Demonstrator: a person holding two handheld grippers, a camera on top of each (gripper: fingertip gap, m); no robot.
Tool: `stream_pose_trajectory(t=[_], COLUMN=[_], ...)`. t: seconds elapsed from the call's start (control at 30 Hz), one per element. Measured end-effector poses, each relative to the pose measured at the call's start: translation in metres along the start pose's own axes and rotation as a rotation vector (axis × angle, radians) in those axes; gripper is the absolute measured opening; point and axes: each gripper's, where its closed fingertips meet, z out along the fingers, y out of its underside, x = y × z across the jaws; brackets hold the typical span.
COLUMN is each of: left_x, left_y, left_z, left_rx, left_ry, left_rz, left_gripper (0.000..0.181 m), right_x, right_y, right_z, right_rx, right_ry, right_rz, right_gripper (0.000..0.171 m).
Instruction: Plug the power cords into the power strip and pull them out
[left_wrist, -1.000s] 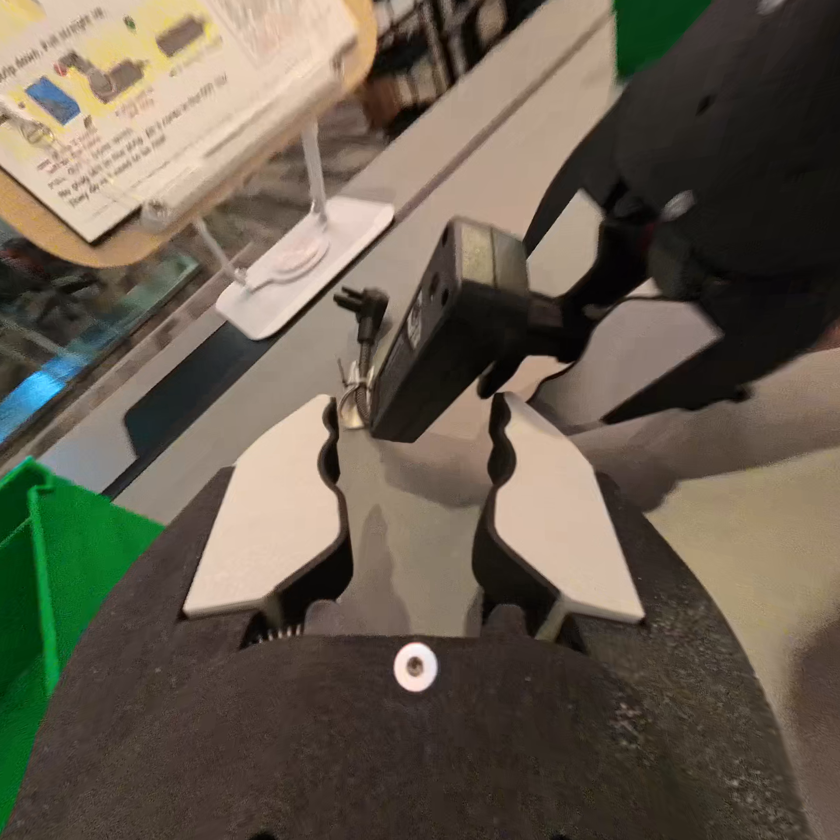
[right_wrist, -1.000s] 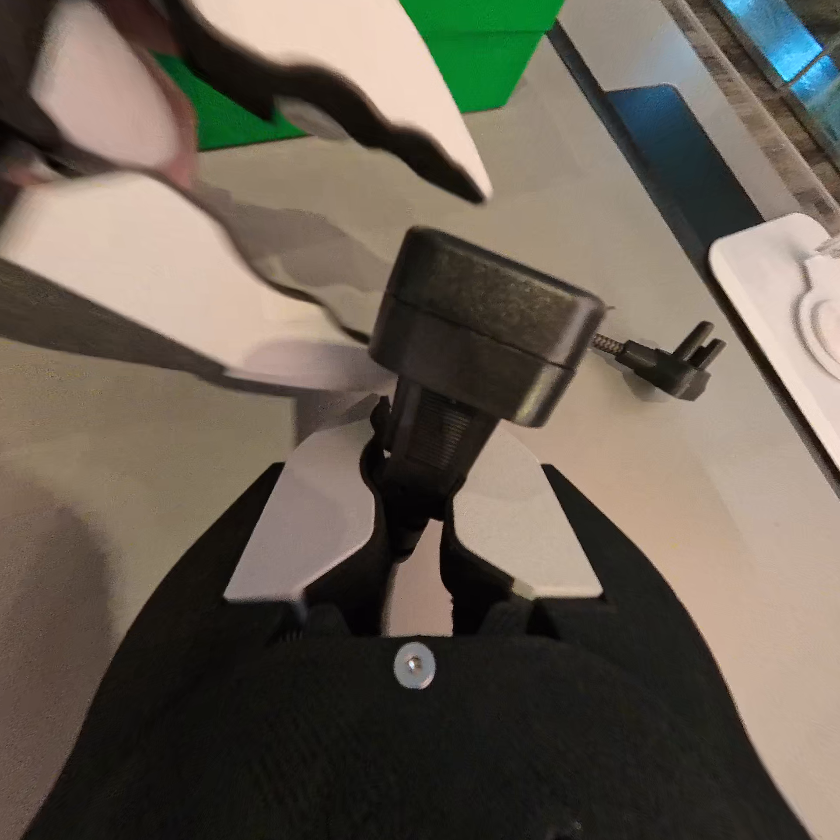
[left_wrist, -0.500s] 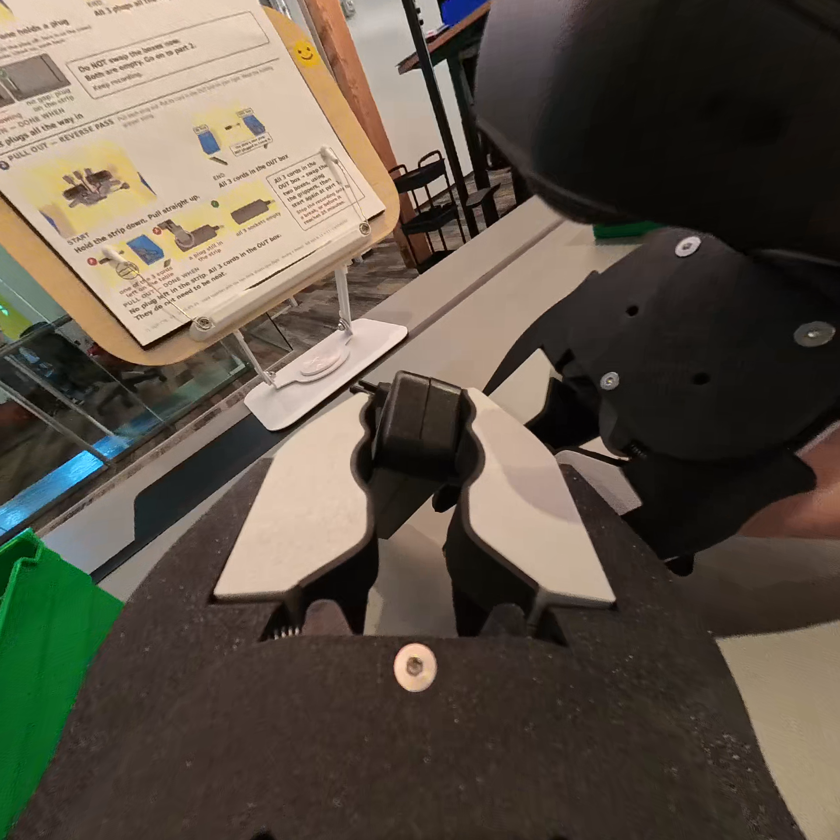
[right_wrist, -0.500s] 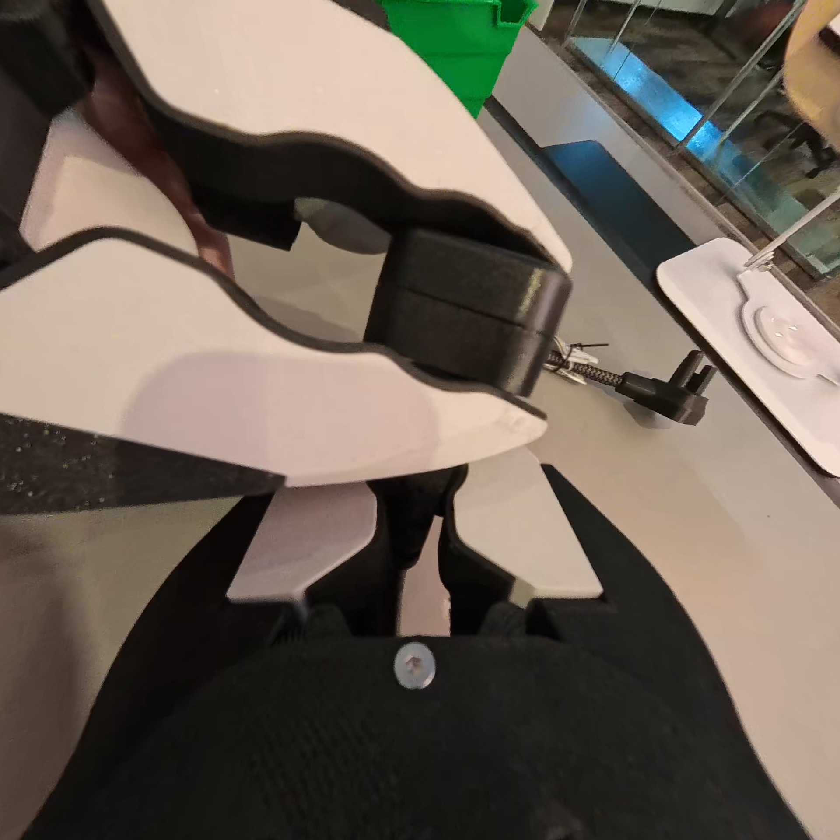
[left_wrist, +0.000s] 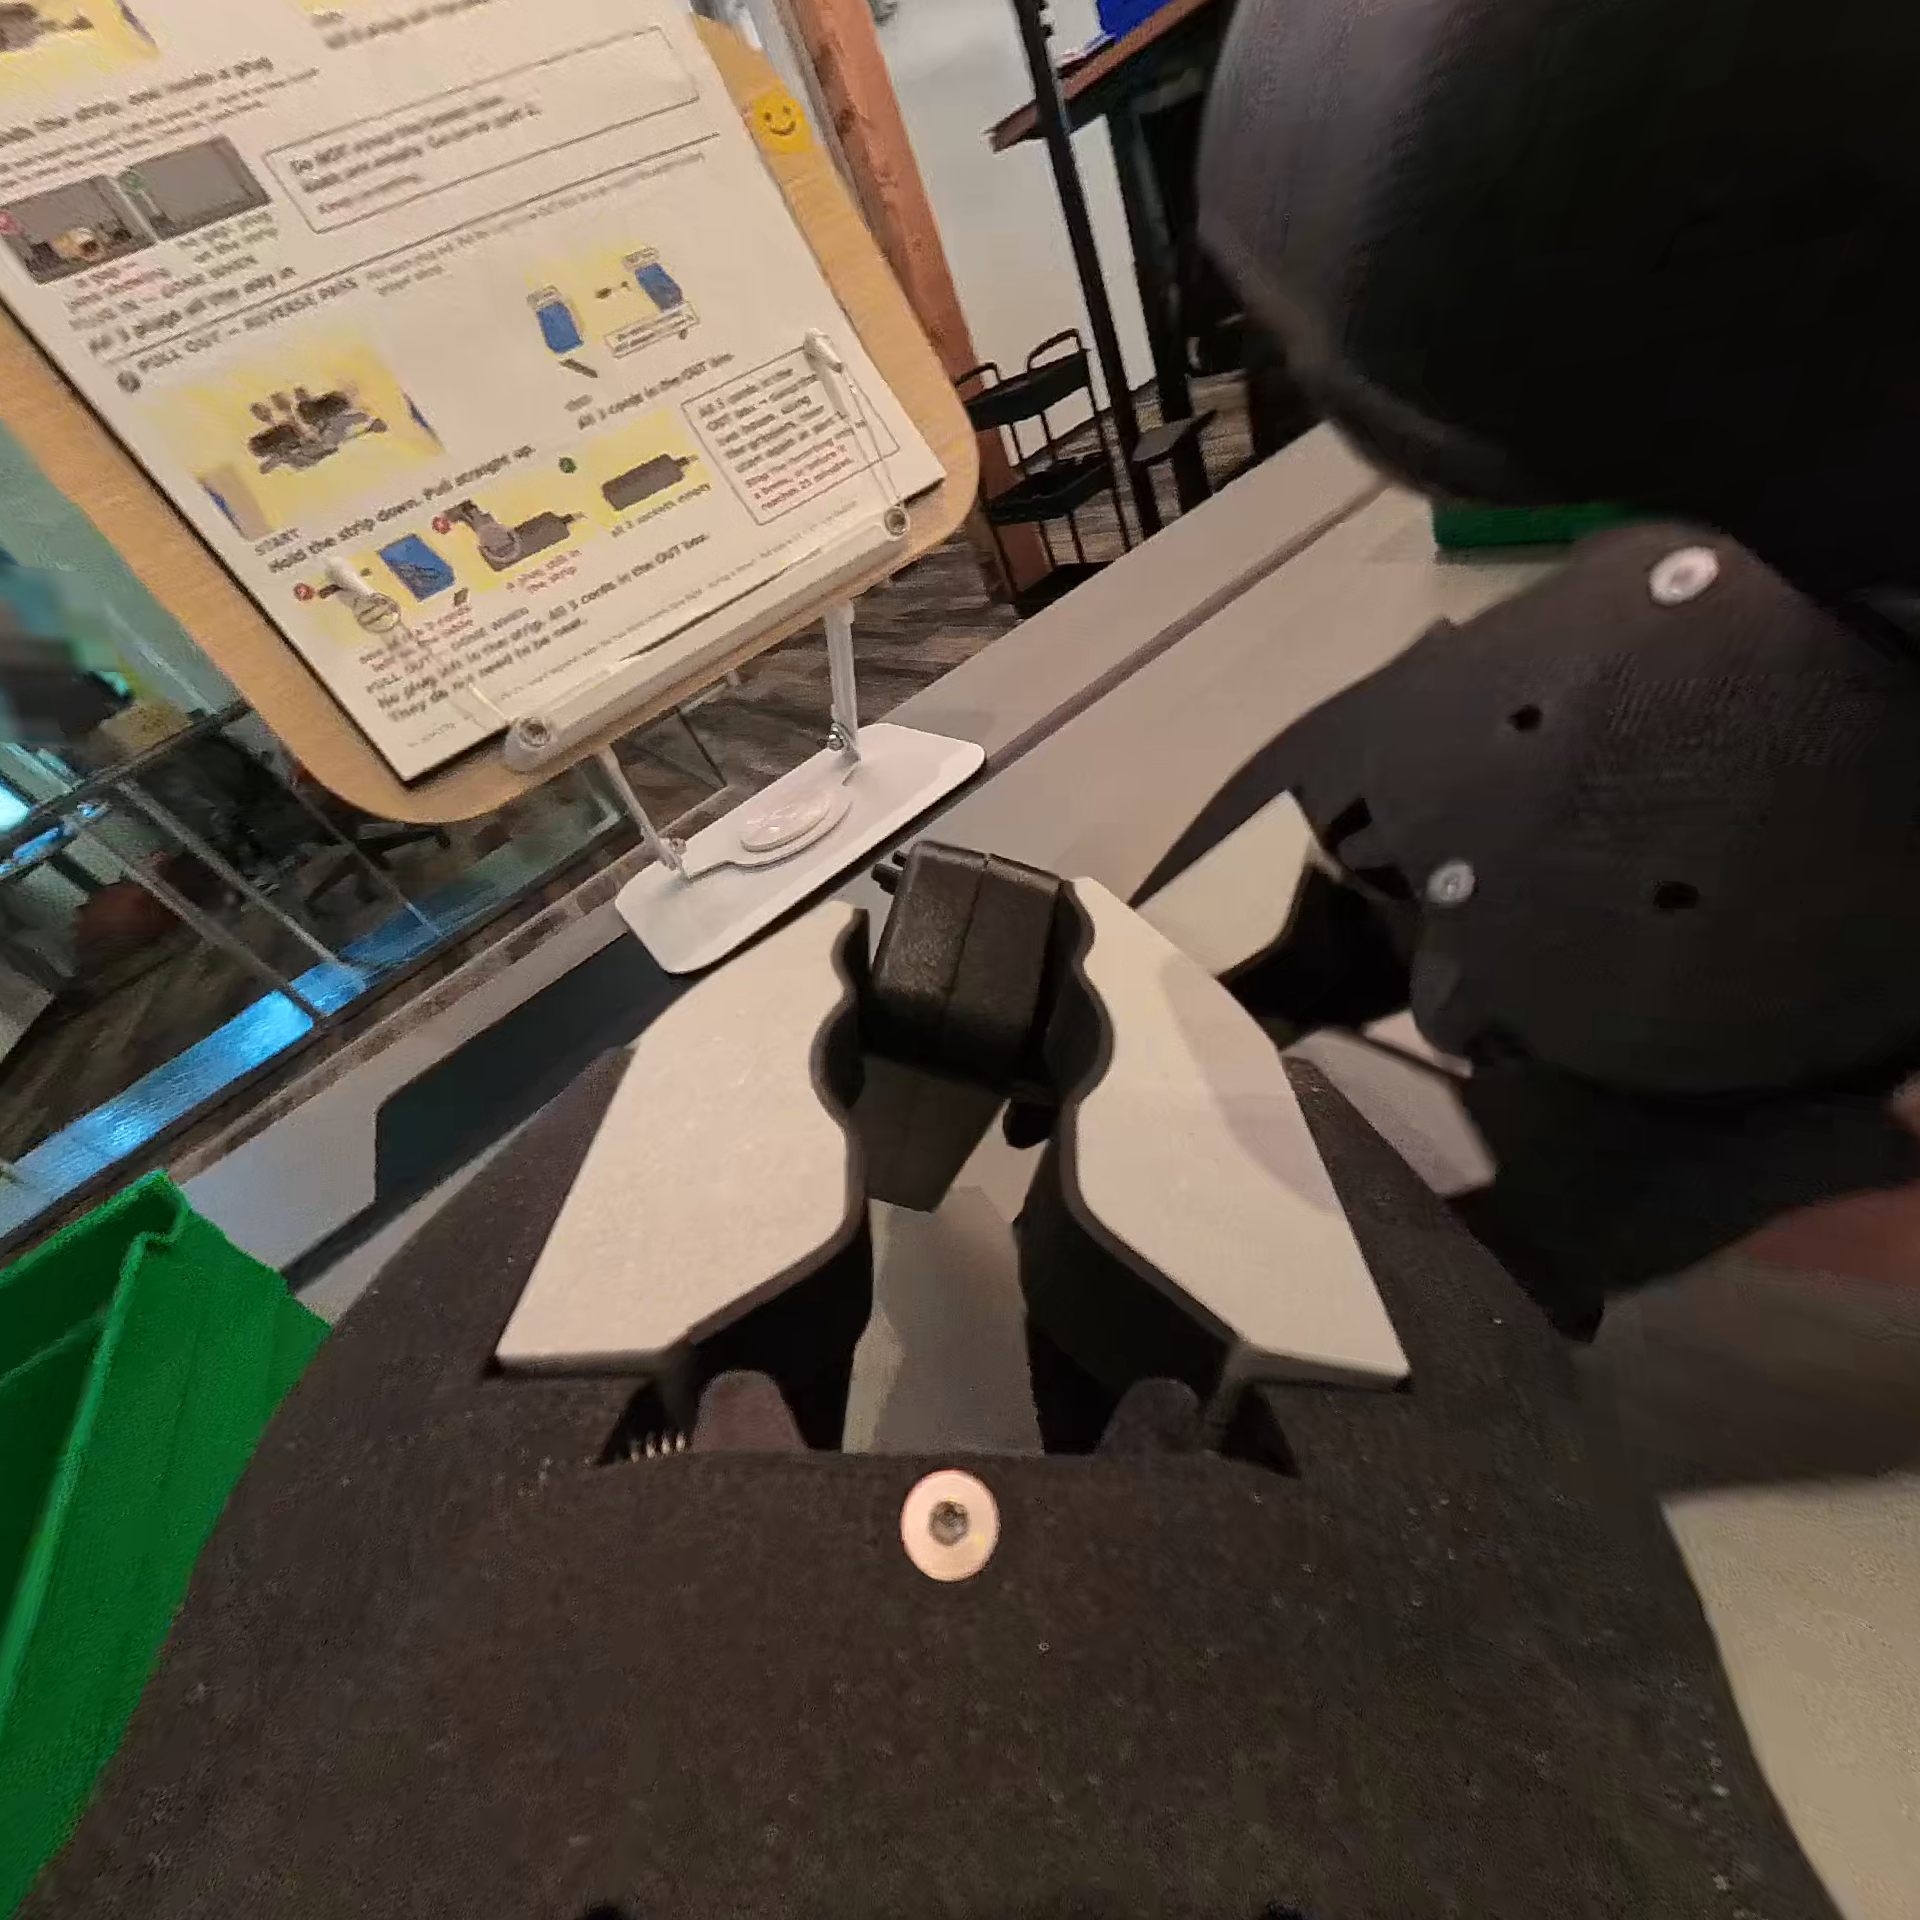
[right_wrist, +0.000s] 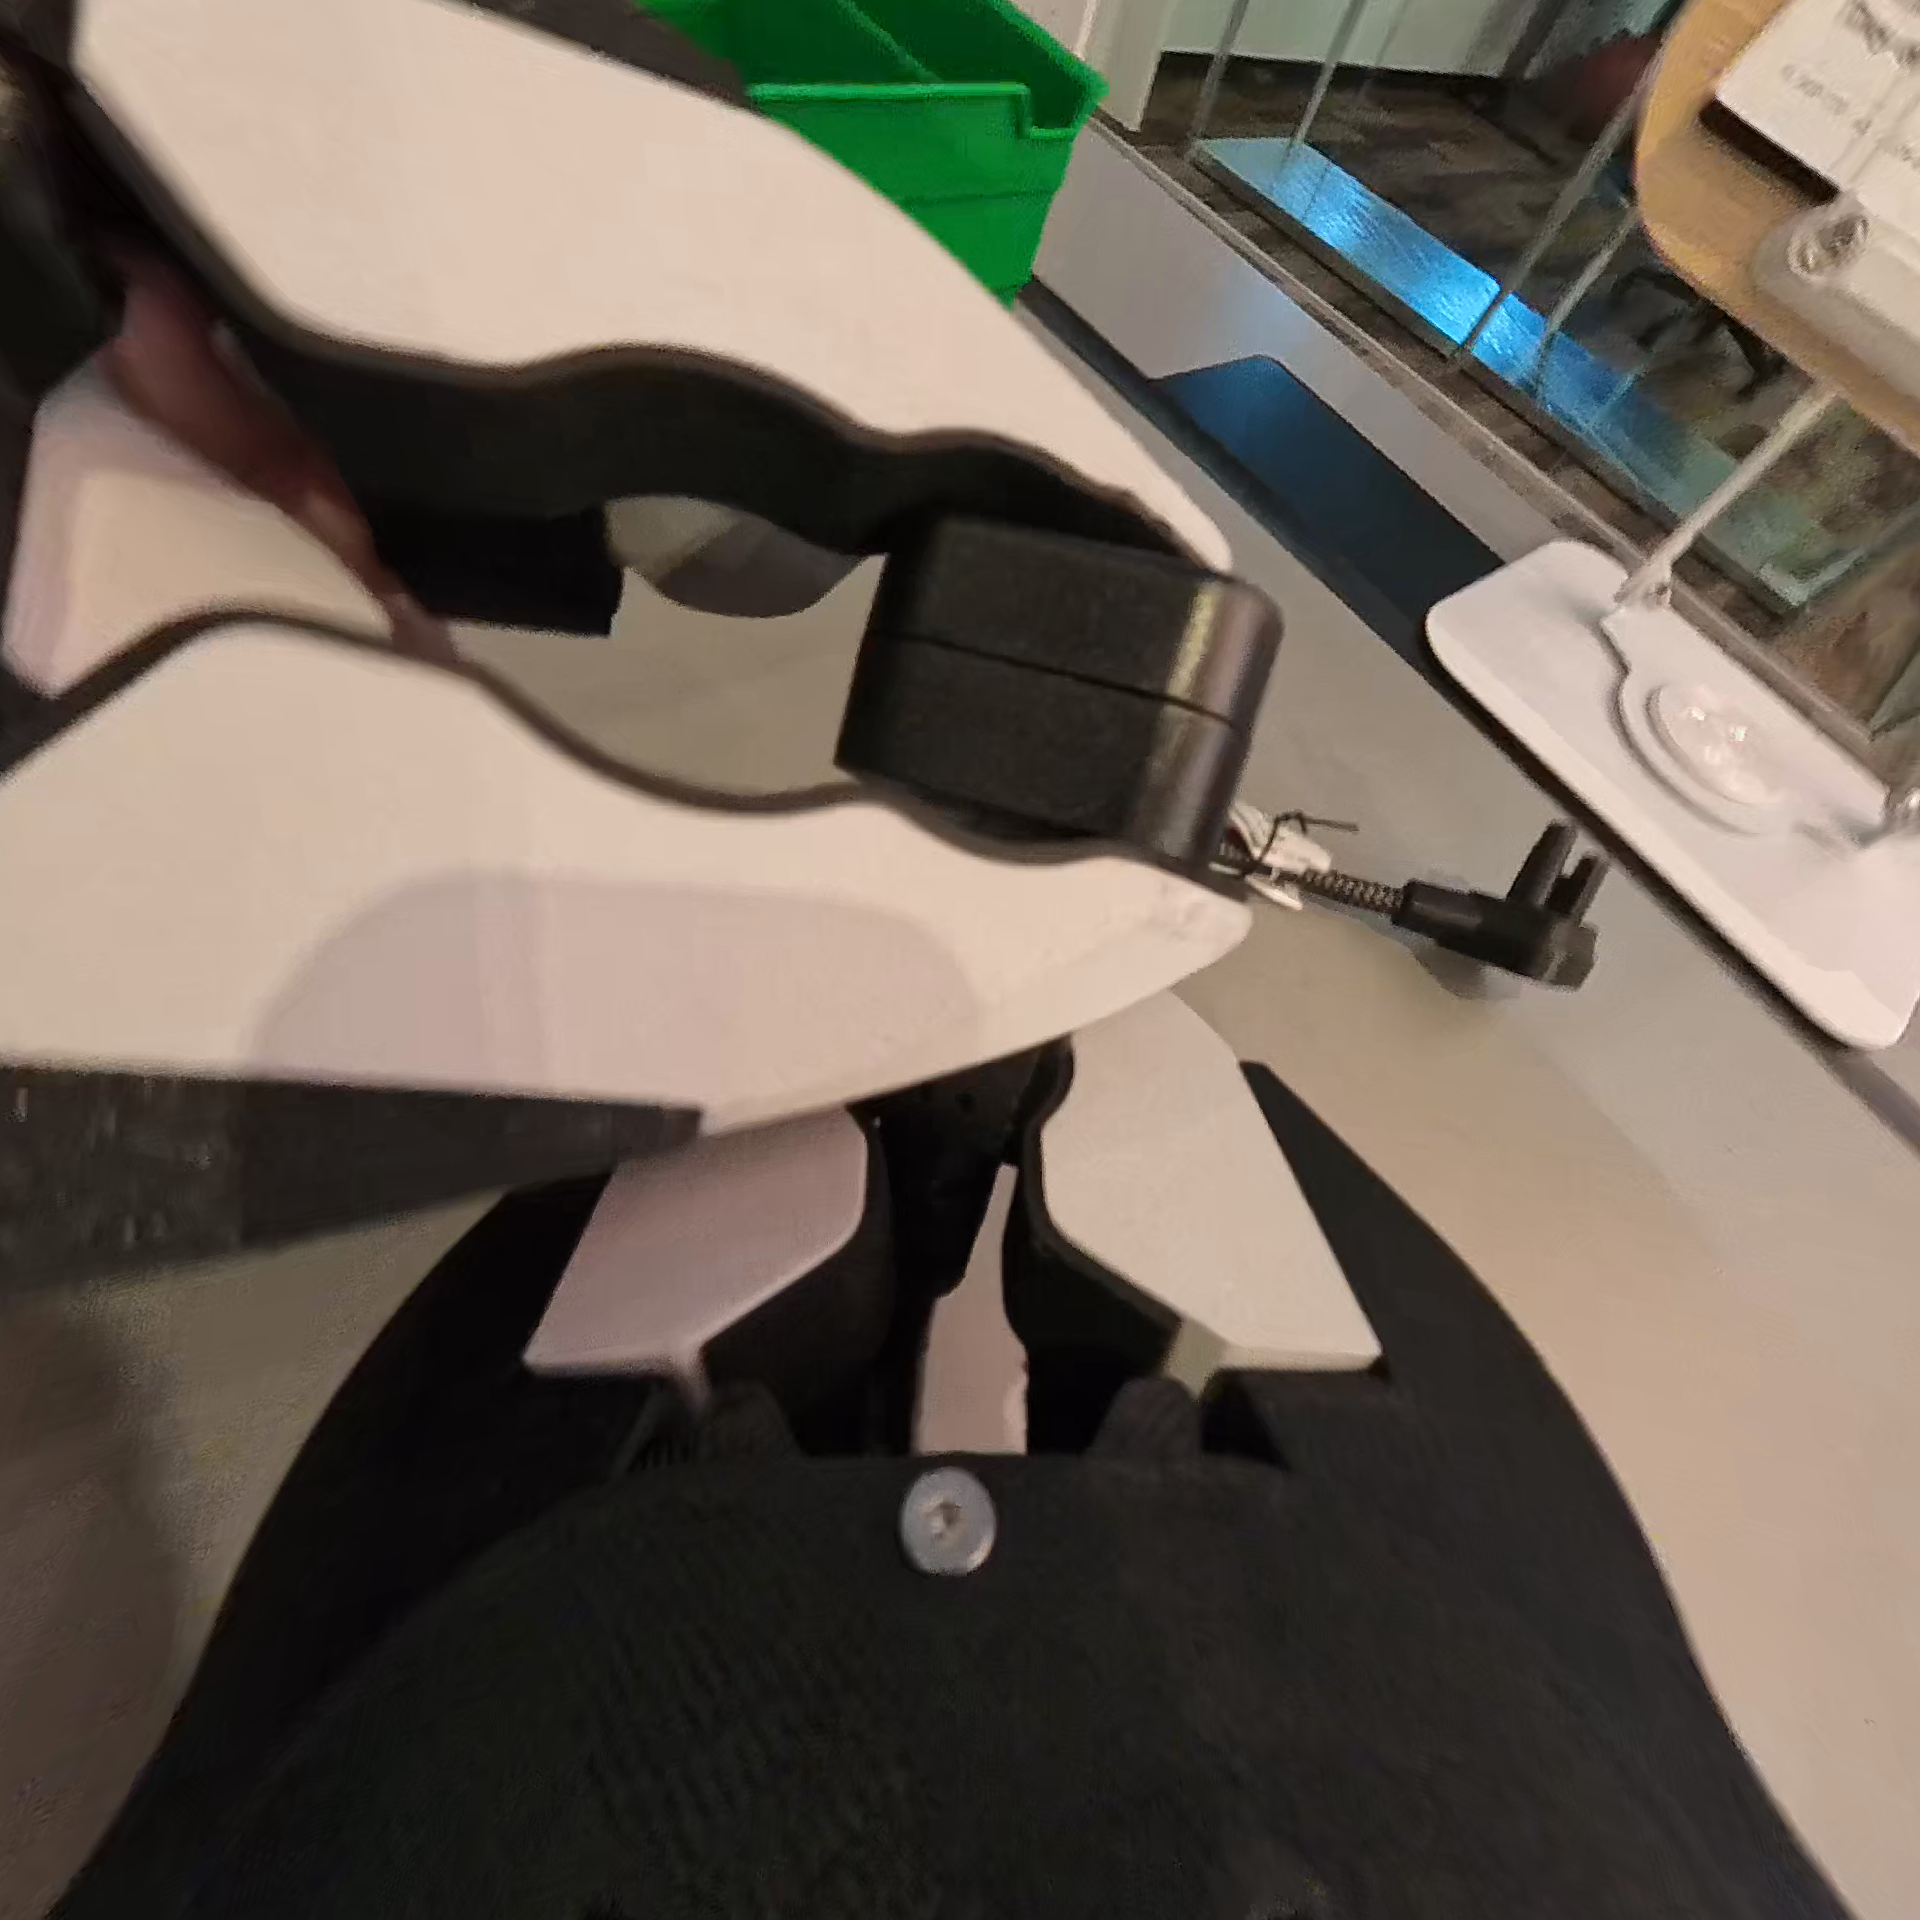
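A black power adapter (left_wrist: 961, 971) is held above the grey table between both grippers. My left gripper (left_wrist: 966, 935) is shut on its body, one white finger on each side. It also shows in the right wrist view, where the left gripper (right_wrist: 1226, 743) clamps the adapter (right_wrist: 1049, 686) from the left. My right gripper (right_wrist: 951, 1112) is shut on the adapter's black lower end, partly hidden by the left finger. The braided cable's angled plug (right_wrist: 1496, 925) lies on the table. No power strip is in view.
A wooden board with an instruction sheet (left_wrist: 436, 395) stands on a white base (left_wrist: 810, 842) at the table's far edge. A green bin (left_wrist: 94, 1455) sits at the left; it also shows in the right wrist view (right_wrist: 935, 125). A glass railing runs behind the table. There is about 7 cm between the tips of the two grippers.
One second ago my left gripper was open in front of the adapter; it has closed on the adapter's body. The right gripper has kept its hold, and both have tilted upward slightly.
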Motion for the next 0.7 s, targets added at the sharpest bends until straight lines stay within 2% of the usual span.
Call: stream_pose_trajectory(t=[0.03,0.1,0.27,0.7], left_x=[0.001,0.001,0.003,0.015], left_y=[-0.001,-0.005,-0.005,-0.003], left_z=[-0.004,-0.007,-0.008,0.002], left_rx=[0.016,0.029,0.04,-0.033], left_ry=[0.027,0.024,0.052,0.036], left_rz=[0.031,0.043,0.024,-0.007], left_gripper=[0.03,0.029,0.029,0.029], right_x=[-0.002,-0.005,-0.007,-0.007], right_y=[-0.002,-0.004,-0.005,0.013], right_z=[-0.003,-0.008,-0.011,-0.009], right_rx=[0.013,0.018,0.039,-0.092], right_ry=[-0.031,-0.083,-0.151,-0.199], right_rz=[-0.07,-0.156,-0.188,-0.129], right_gripper=[0.019,0.018,0.019,0.021])
